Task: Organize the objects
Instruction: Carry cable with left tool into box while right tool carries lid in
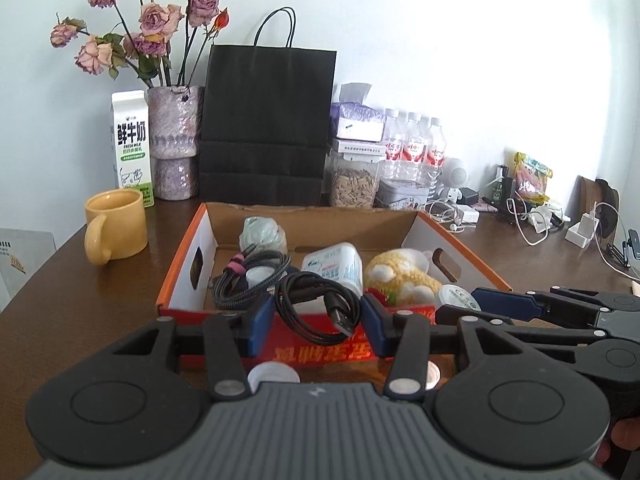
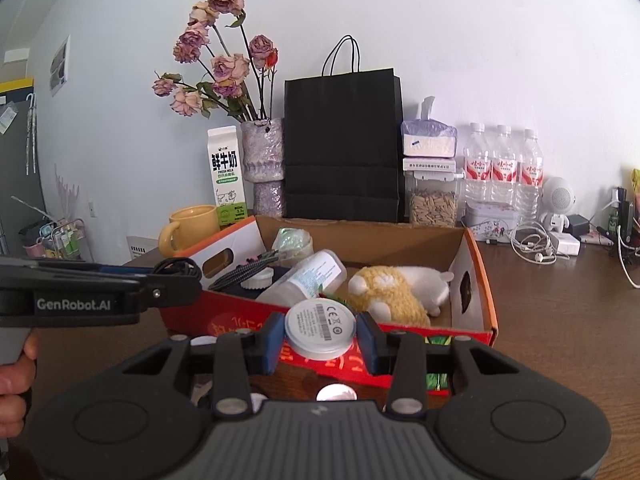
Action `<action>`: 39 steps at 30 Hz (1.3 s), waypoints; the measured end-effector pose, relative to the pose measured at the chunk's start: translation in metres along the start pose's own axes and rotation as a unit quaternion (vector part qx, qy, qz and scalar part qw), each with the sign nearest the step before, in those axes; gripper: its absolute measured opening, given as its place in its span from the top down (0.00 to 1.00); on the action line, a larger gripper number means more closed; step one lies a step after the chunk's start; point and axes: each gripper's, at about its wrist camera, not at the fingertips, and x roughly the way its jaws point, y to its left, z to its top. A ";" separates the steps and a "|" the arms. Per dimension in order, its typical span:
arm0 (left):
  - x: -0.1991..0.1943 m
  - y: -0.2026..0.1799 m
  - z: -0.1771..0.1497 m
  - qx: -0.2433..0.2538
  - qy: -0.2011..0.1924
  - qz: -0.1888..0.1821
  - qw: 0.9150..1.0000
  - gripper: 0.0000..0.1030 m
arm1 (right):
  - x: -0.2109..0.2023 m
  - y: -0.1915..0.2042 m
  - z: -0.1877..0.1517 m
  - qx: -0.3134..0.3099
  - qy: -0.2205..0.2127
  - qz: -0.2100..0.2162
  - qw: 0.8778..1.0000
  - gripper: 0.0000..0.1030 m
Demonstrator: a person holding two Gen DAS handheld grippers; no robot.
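Black cable (image 1: 320, 308), coiled and ending in a USB plug, is clamped between the blue pads of the left gripper (image 1: 318, 322) and is held just over the near wall of the cardboard box (image 1: 460, 248). In the right wrist view the same coil (image 2: 176, 268) is seen at the tip of the left gripper's arm, on whose side "GenRobot.AI" is printed. A white round disc (image 2: 320, 328) is gripped edge-on by the right gripper (image 2: 320, 334), its face turned to the camera; a barcode and a CE mark can be read there, while the finer print is too small to make out. The disc is held over the near edge of the box, near its middle.

Orange-red colouring is seen on the outside of the box, and red Chinese characters on the near wall are partly hidden by the grippers. Inside are lain a braided cable bundle (image 1: 248, 280) with a pink tie at the left, a white bottle (image 1: 336, 266) with a blue-and-white label on its side in the middle, a yellow plush toy (image 1: 400, 278) at the right, and a pale green wrapped item (image 1: 262, 234) at the far left.

On the brown table (image 1: 100, 300), to the far left, a milk carton (image 1: 132, 148) marked "鲜牛奶" and "FRESH MILK" is stood beside a yellow mug (image 1: 116, 226) and a vase of dried roses (image 1: 174, 140). A black paper bag (image 1: 266, 124) is placed behind the box, with water bottles (image 1: 412, 148) bearing red labels to its right.
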 end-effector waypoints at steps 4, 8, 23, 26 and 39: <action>0.011 -0.001 0.011 0.001 -0.010 0.000 1.000 0.53 | 0.010 -0.002 0.012 -0.010 -0.009 -0.005 1.000 0.63; 0.028 -0.001 0.024 0.005 -0.014 0.002 1.000 0.53 | 0.026 -0.005 0.024 -0.018 -0.015 -0.010 1.000 0.63; 0.098 0.009 0.058 -0.006 -0.009 0.009 1.000 0.53 | 0.102 -0.018 0.059 -0.039 -0.004 -0.023 0.999 0.63; 0.111 0.013 0.058 -0.007 0.001 0.011 1.000 0.53 | 0.114 -0.022 0.058 -0.038 0.001 -0.022 0.999 0.63; 0.121 0.020 0.051 -0.010 0.007 0.032 0.999 0.31 | 0.124 -0.033 0.044 -0.029 0.020 -0.029 0.999 0.63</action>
